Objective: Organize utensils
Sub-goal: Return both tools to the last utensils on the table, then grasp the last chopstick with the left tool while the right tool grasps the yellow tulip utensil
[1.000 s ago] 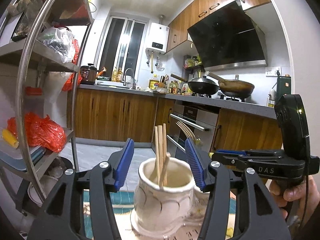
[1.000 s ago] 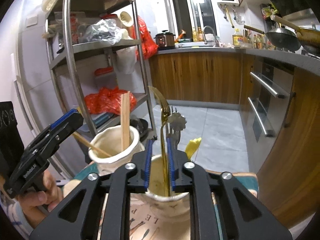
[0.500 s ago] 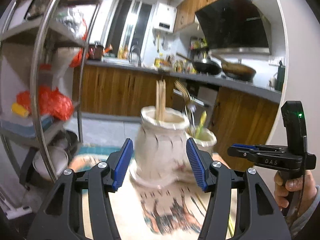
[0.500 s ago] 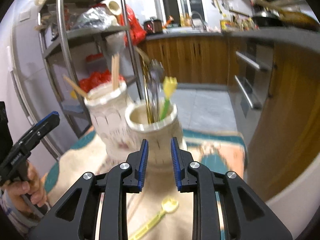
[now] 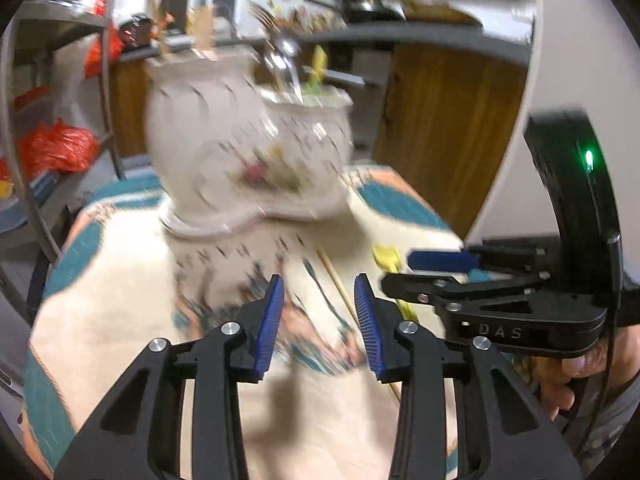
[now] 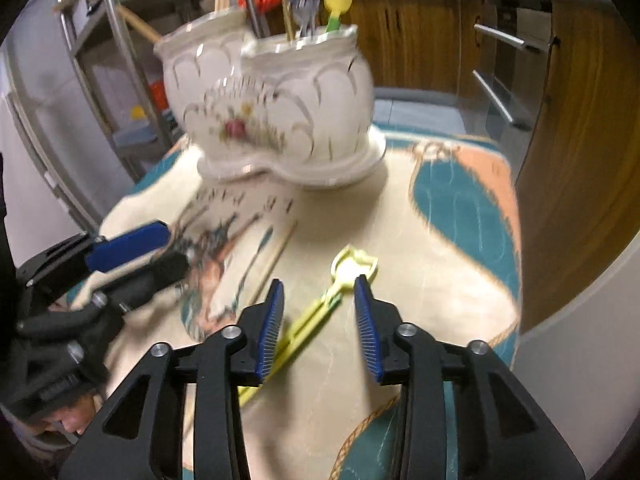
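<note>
Utensils: yellow spoon lies flat on tablecloth, handle running under right gripper, fingers apart w/ nothing between; wooden chopstick just left of it, near left gripper, fingers also apart & empty. Beyond, double ceramic holder stands toward far table edge w/ chopsticks, metal cutlery & a yellow-green utensil upright; bare cloth between holder & grippers.

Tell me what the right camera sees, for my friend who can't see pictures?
An open claw hangs over a yellow plastic spoon lying on a patterned tablecloth, with a wooden chopstick lying beside it. Behind stands a white double holder with chopsticks in one cup and cutlery in the other. The other claw is at the left.
</note>
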Available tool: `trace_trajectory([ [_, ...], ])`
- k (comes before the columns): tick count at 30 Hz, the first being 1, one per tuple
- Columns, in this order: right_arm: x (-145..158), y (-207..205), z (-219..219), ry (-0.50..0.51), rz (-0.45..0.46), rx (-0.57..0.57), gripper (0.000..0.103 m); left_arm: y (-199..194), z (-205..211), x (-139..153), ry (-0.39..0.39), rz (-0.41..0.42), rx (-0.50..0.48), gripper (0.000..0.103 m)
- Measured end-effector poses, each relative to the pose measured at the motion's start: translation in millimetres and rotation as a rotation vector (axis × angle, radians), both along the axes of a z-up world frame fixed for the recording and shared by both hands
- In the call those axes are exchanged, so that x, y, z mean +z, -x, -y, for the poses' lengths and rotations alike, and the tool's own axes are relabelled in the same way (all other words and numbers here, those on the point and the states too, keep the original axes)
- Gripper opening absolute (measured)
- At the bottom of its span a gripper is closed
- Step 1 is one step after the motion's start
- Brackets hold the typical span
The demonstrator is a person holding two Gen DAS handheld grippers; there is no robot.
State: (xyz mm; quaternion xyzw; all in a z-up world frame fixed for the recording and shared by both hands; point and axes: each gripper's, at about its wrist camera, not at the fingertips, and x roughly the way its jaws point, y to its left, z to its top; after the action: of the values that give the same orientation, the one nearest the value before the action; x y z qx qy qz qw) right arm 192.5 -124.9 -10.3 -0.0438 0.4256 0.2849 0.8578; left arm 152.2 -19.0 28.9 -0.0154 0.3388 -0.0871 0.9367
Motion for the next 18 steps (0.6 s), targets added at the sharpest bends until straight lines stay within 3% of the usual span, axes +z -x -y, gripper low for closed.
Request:
trace_trajectory([
  [5, -4.1, 4.2, -1.1, 0.039, 0.017, 0.034, 0.043, 0.9, 14.9, -14.6, -0.041, -0.062, -0.04, 0.036],
  [10, -3.4, 4.4, 6.5, 0.079, 0.037, 0.057, 0.016, 0.6, 22.3, -23.4, -0.065, -0.093, -0.06, 0.033],
  [15, -2.3, 3.4, 15.0, 0.105, 0.03, 0.095, 0.011, -9.8, 33.8, -23.9, -0.117, -0.106, -0.082, 0.03],
  [18, -1.2, 4.1, 12.9, 0.138, 0.021, 0.118, 0.011, -13.2, 36.9, -24.1, -0.148, -0.112, -0.09, 0.021],
])
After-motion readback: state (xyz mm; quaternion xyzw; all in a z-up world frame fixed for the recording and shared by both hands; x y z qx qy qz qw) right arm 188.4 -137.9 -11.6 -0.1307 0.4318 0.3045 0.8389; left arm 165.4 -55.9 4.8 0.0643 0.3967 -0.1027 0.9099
